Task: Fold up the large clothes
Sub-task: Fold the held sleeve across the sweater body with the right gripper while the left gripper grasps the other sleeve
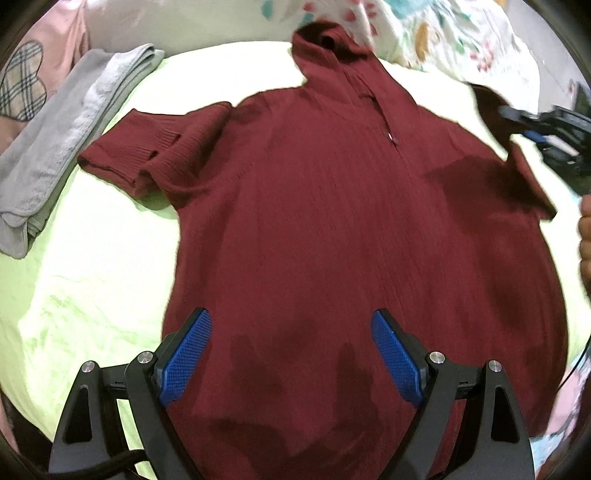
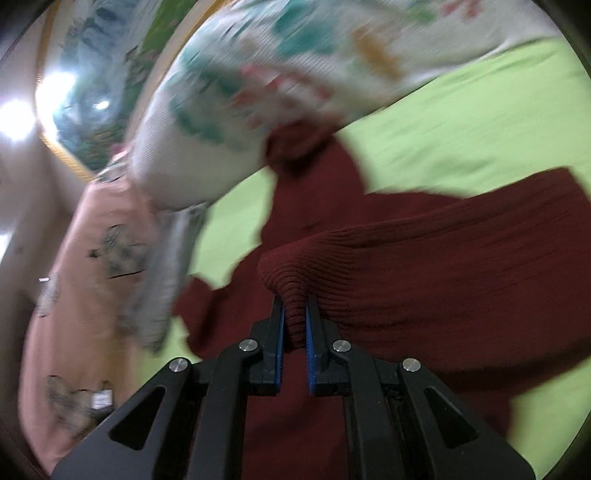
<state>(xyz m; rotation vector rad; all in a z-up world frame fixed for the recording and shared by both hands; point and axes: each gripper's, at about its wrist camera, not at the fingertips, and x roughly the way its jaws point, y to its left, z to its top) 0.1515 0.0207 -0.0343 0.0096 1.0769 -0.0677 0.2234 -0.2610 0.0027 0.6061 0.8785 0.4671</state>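
Observation:
A dark red knitted sweater (image 1: 314,206) with a high collar lies spread flat on the light green bed sheet (image 1: 88,295). Its left sleeve (image 1: 136,147) is folded in against the body. My left gripper (image 1: 291,325) hovers open over the sweater's lower part, blue pads wide apart and nothing between them. At the right edge of that view my right gripper (image 1: 509,114) holds the right sleeve lifted off the bed. In the right wrist view, which is blurred, my right gripper (image 2: 294,314) is shut on a bunched fold of the ribbed sleeve (image 2: 424,258).
A folded grey garment (image 1: 70,136) lies on the sheet to the left of the sweater. A pink cloth with checked hearts (image 1: 33,77) sits behind it. A white floral pillow (image 1: 443,33) lies beyond the collar. A hand (image 1: 584,236) shows at the right edge.

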